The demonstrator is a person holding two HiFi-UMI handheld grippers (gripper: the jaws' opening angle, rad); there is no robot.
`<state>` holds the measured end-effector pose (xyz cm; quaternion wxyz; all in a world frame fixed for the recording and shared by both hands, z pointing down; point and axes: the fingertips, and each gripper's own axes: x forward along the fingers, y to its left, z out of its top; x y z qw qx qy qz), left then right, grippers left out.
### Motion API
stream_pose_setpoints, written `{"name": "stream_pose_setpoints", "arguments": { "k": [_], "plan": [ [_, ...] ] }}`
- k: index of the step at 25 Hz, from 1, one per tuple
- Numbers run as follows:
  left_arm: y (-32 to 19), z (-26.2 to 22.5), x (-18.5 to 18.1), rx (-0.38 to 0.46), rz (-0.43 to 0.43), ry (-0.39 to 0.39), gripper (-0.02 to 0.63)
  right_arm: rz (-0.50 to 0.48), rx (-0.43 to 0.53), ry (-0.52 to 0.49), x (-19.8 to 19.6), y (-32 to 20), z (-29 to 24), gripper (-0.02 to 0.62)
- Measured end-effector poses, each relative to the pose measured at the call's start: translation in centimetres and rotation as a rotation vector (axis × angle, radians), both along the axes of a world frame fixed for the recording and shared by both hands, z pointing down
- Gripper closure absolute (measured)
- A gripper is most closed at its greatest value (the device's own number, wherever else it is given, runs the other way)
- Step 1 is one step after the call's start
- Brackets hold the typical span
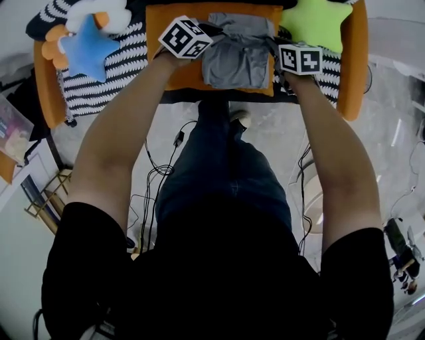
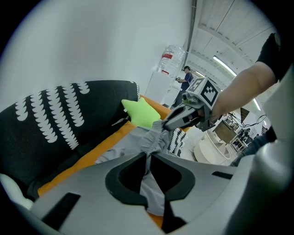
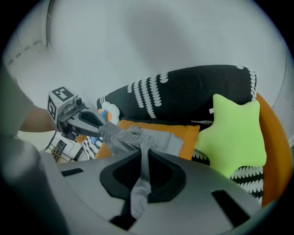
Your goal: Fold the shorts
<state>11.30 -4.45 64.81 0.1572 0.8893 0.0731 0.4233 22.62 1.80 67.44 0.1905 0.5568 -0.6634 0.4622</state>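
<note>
Left gripper [image 2: 148,158]: jaws pressed nearly together, pinching a thin fold of the shorts [image 1: 236,60] at the gathered waistband.
Right gripper [image 3: 143,158]: jaws likewise almost closed, clamping a narrow strip of the same waistband; a loose tail of cloth hangs down through the gap.
Span between claws: elastic waistband drawn across from one grip to the other, ruched and wrinkled along its length.
Position of shorts: between the two grippers and just beyond them, the free part draped on the orange cushion [image 1: 154,20].
Shorts, material: soft grey fabric, matte, bunched in loose folds.
Cushion: flat, rectangular, smooth orange cover.
Sofa [image 1: 355,60]: orange rounded arms, black back with rows of white scalloped marks.
Green pillow [image 1: 319,23]: star-shaped, plush, bright lime, at the right end of the seat beside the cushion.
Blue pillow [image 1: 89,46]: star-shaped, plush, at the left end, resting on black-and-white patterned cloth [image 1: 129,63].
</note>
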Motion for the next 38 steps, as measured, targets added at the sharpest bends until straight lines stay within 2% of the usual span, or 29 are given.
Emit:
{"name": "stream_pose_setpoints", "arguments": {
  "k": [14, 20, 24, 28, 38],
  "plan": [
    [5.1, 3.9, -3.7, -0.044, 0.051, -0.075, 0.552, 0.006, -0.089, -0.069, -3.8, 5.0, 4.2, 0.568],
    [6.3, 5.2, -5.2, -0.053, 0.086, -0.104, 0.548, -0.034, -0.125, -0.096, -5.1, 6.4, 5.4, 0.565],
    [7.9, 5.9, -6.2, -0.079, 0.142, -0.133, 0.521, -0.096, -0.181, -0.135, -6.0, 8.2, 6.4, 0.53],
    [8.5, 5.9, -7.0, -0.11, 0.159, -0.141, 0.458, -0.153, -0.223, -0.173, -6.5, 10.0, 6.6, 0.426],
    [8.6, 5.9, -6.8, -0.107, 0.137, -0.14, 0.436, -0.151, -0.173, -0.139, -4.7, 10.0, 4.9, 0.423]
  ]
}}
